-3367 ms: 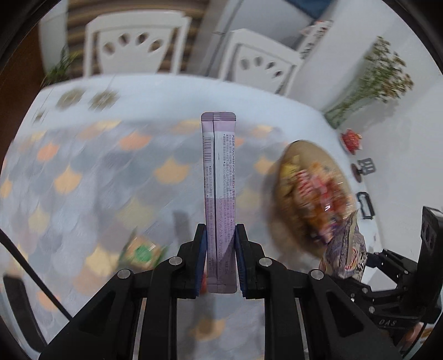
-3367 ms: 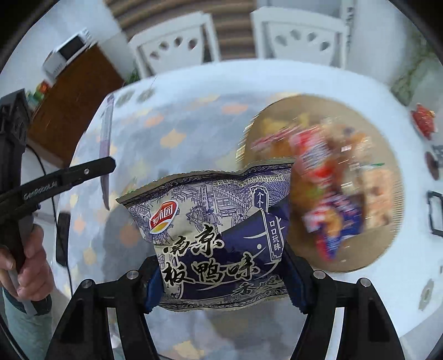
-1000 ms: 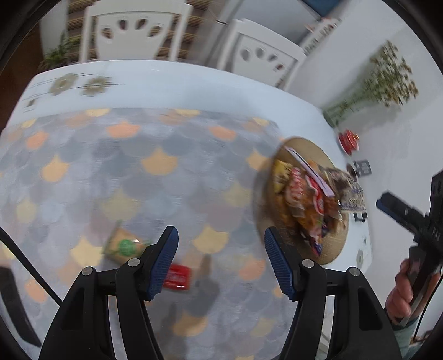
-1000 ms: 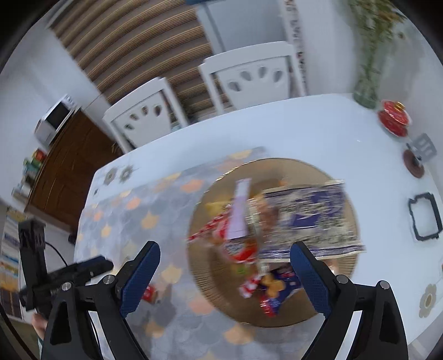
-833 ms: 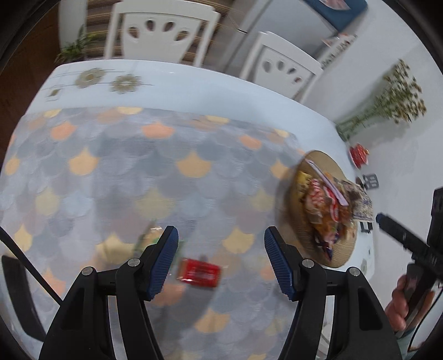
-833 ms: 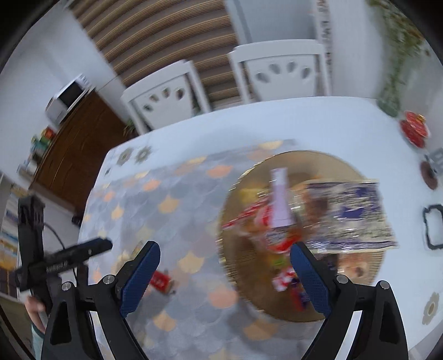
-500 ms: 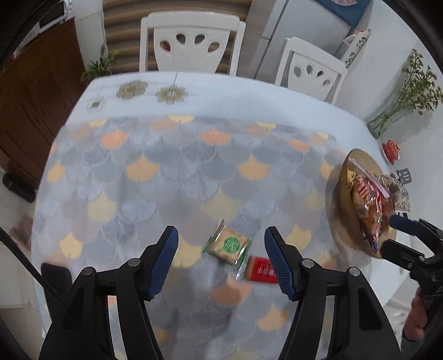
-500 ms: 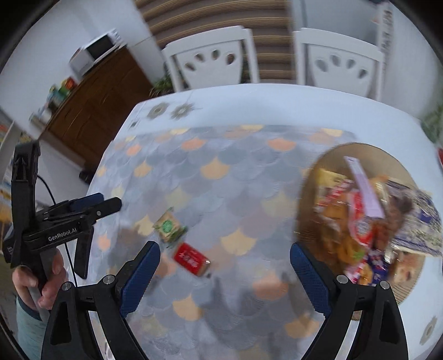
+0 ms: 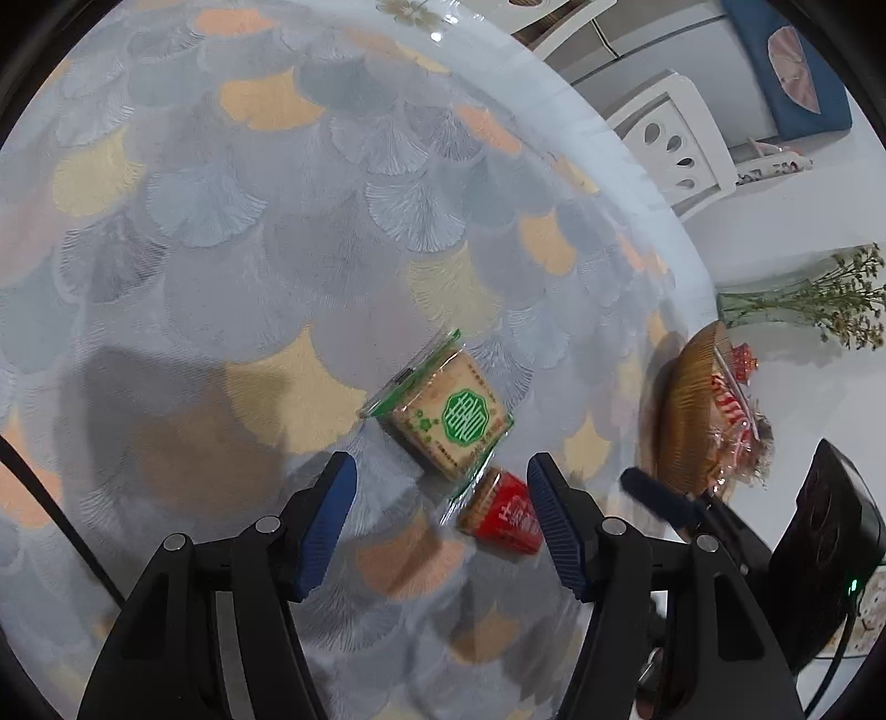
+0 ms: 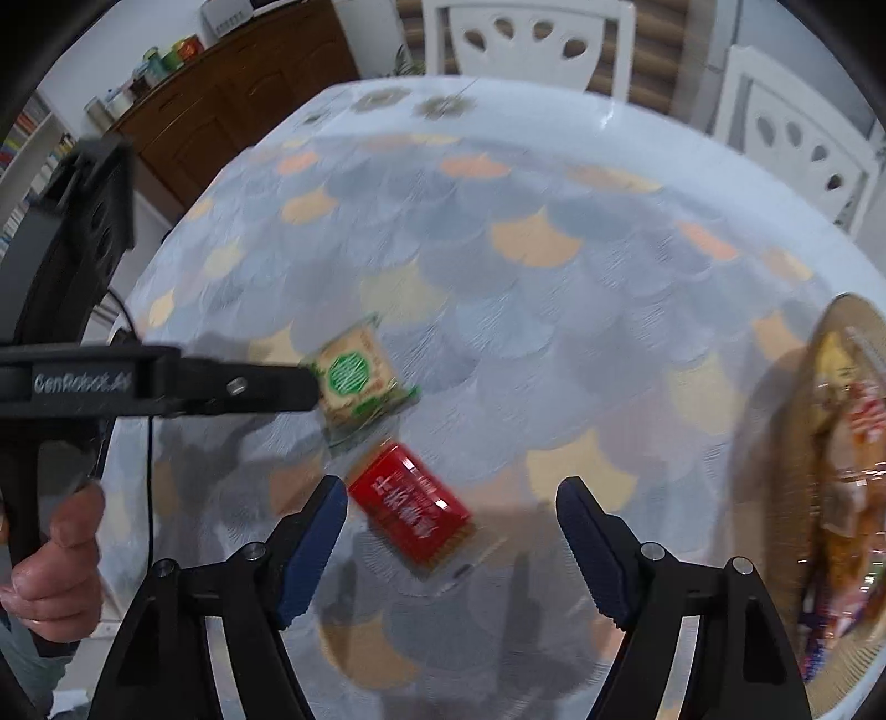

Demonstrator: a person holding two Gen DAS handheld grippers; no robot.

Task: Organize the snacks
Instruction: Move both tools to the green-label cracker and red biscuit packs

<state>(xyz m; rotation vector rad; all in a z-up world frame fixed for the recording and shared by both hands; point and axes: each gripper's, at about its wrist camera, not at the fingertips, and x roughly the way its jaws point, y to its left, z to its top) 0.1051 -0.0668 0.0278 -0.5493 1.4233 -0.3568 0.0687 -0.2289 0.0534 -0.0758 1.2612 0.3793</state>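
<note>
A green-labelled cracker packet (image 9: 451, 415) (image 10: 357, 387) and a red snack packet (image 9: 506, 518) (image 10: 412, 507) lie side by side on the scale-patterned tablecloth. My left gripper (image 9: 440, 471) is open just above the green packet's near edge, with nothing between its pads. My right gripper (image 10: 451, 493) hangs over the red packet. Its jaws are closing, the packet lies below and between them, and the pads stand clear of it. The left gripper's finger (image 10: 249, 385) reaches in from the left to the green packet. A woven basket (image 9: 686, 421) (image 10: 797, 443) at the right holds several snacks.
A hand (image 10: 61, 554) grips the left tool's handle at the lower left. White chairs (image 10: 531, 39) stand behind the table, and a wooden sideboard (image 10: 238, 94) is at the back left. A vase of dried flowers (image 9: 803, 299) stands beyond the basket.
The stick pack and the crisps bag have left the grippers. Both grippers have swung from the basket down to the two packets on the cloth, and the right jaws have narrowed.
</note>
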